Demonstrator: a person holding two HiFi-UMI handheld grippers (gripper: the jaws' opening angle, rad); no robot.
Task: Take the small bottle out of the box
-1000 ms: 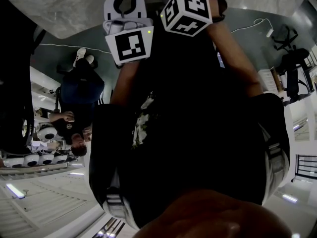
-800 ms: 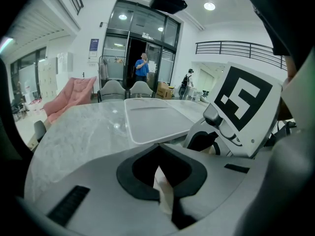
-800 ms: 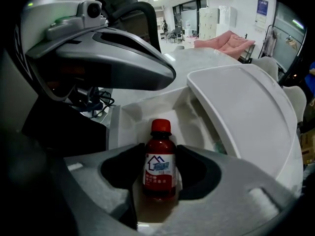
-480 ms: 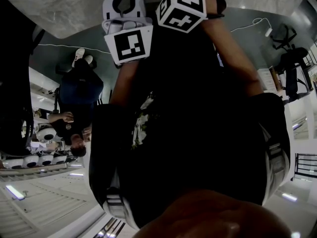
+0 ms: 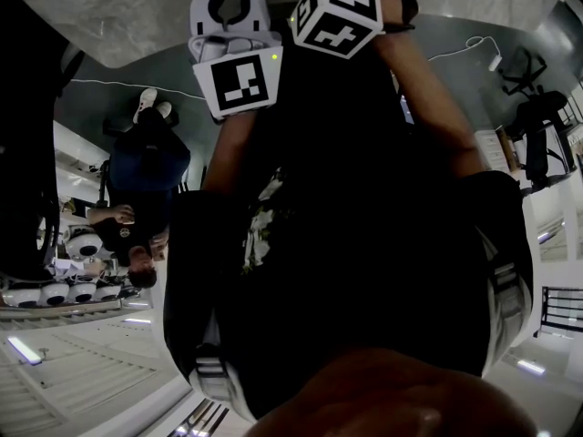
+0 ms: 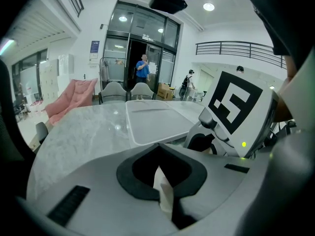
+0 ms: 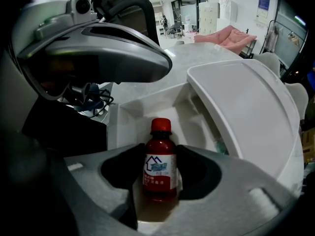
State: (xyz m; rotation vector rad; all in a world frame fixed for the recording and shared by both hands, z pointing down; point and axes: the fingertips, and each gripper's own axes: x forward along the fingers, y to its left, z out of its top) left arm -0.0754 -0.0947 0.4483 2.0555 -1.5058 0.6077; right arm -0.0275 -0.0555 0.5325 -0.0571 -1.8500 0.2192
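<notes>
The small bottle [image 7: 160,163] is dark red with a red cap and a white label. It stands upright between the jaws of my right gripper [image 7: 160,178], which is shut on its body. Past it lies the open white box [image 7: 147,109], with its lid [image 7: 246,112] swung to the right. My left gripper [image 6: 165,193] is shut, and a thin white flap [image 6: 163,191] sticks up from between its jaws; what it belongs to is unclear. The head view shows only the two marker cubes, the left one [image 5: 239,80] and the right one [image 5: 339,12].
The box sits on a pale marble table [image 6: 83,132]. Dark gear and cables [image 7: 88,95] lie left of the box. The left gripper's body [image 7: 98,48] hangs over the box's far left. The right gripper [image 6: 231,114] is close on the left gripper's right. A person [image 5: 137,208] is behind.
In the head view the right gripper's marker cube has shifted slightly left and up. The left cube has stayed in place.
</notes>
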